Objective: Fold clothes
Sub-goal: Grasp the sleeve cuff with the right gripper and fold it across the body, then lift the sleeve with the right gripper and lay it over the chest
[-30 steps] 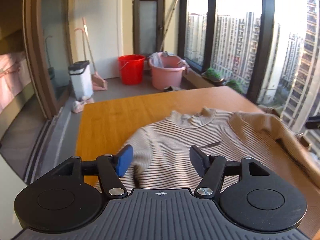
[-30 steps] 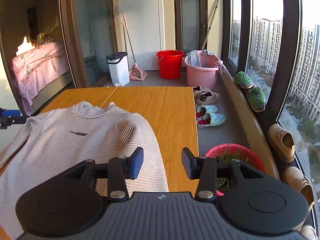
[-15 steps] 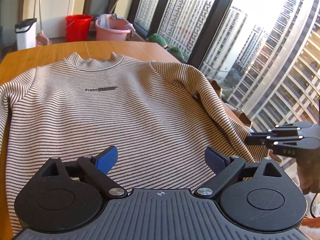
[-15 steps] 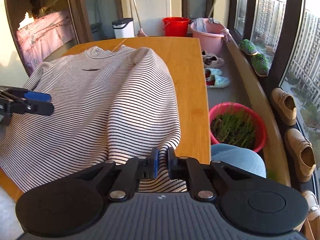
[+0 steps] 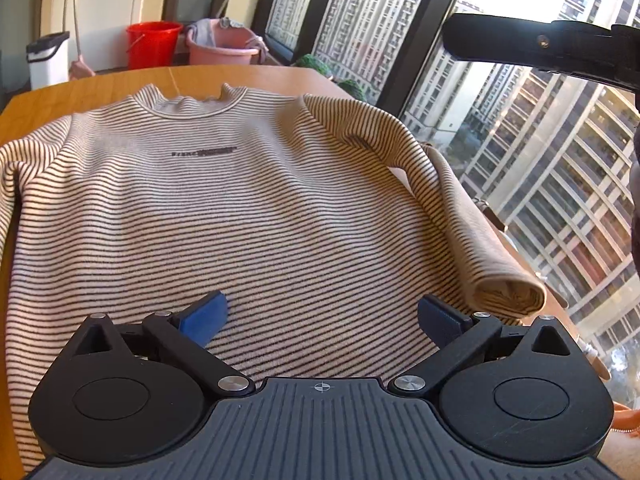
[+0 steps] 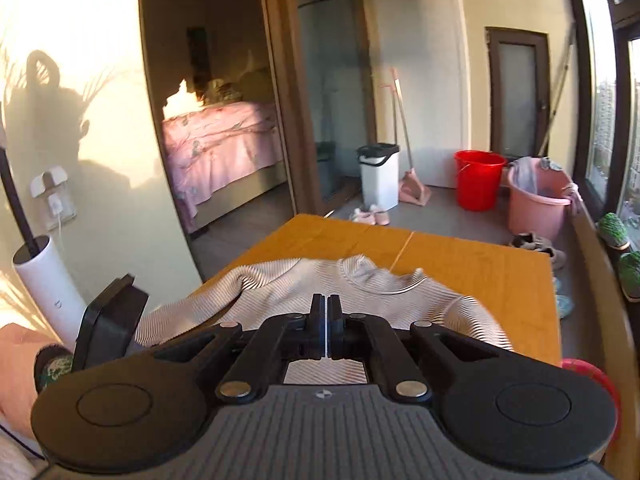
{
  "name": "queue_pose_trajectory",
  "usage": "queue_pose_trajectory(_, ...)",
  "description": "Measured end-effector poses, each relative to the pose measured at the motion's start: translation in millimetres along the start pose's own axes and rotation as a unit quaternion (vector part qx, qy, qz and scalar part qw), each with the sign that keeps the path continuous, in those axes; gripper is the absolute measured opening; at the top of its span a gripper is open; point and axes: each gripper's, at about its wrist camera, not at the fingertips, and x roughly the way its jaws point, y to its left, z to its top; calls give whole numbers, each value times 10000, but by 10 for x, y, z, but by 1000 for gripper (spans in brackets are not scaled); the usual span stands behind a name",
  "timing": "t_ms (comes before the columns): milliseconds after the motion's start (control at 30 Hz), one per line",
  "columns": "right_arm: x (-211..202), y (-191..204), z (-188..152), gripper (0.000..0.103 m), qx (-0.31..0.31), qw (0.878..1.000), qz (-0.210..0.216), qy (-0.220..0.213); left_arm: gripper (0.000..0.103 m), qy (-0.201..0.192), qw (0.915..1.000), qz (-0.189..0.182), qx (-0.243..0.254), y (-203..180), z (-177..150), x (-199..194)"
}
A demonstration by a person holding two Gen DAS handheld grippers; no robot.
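Your left hand-held gripper (image 5: 322, 314) hovers with its jaws spread wide over the near hem of the cream, dark-striped knit sweater (image 5: 224, 216), which lies front-up on the orange wooden tabletop (image 5: 100, 84). Your right hand-held gripper (image 6: 327, 330) is raised with its jaws pressed together; you cannot tell whether cloth is pinched. The sweater's right sleeve (image 5: 472, 236) lies rolled along the tabletop's right edge.
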Motion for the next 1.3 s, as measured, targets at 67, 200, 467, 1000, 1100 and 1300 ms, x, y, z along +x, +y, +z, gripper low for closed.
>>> queue_pose_trajectory(67,86,101,-11,4,-145,9999,52,75,103,-28,10000,-13,40,2,-14,-1)
queue_pose_trajectory(200,-78,100,-219,28,-397,9979,-338,383,103,-88,9999,-4,116,-5,-39,12)
queue_pose_trajectory(467,-308,149,-738,64,-856,9848,-961,1164,103,-116,9999,-34,59,2,-36,29)
queue_pose_trajectory(1000,-801,-1108,182,3,627,9495,-2902,-1012,103,-187,9989,-345,-262,131,-38,-5)
queue_pose_trajectory(1100,-910,-1276,554,3,746,9413,-2965,-1433,103,-221,9983,-426,-318,166,-49,-13)
queue_pose_trajectory(1300,-669,-1252,901,3,896,9514,-2536,-1499,103,-273,9975,-536,-378,214,-68,-33)
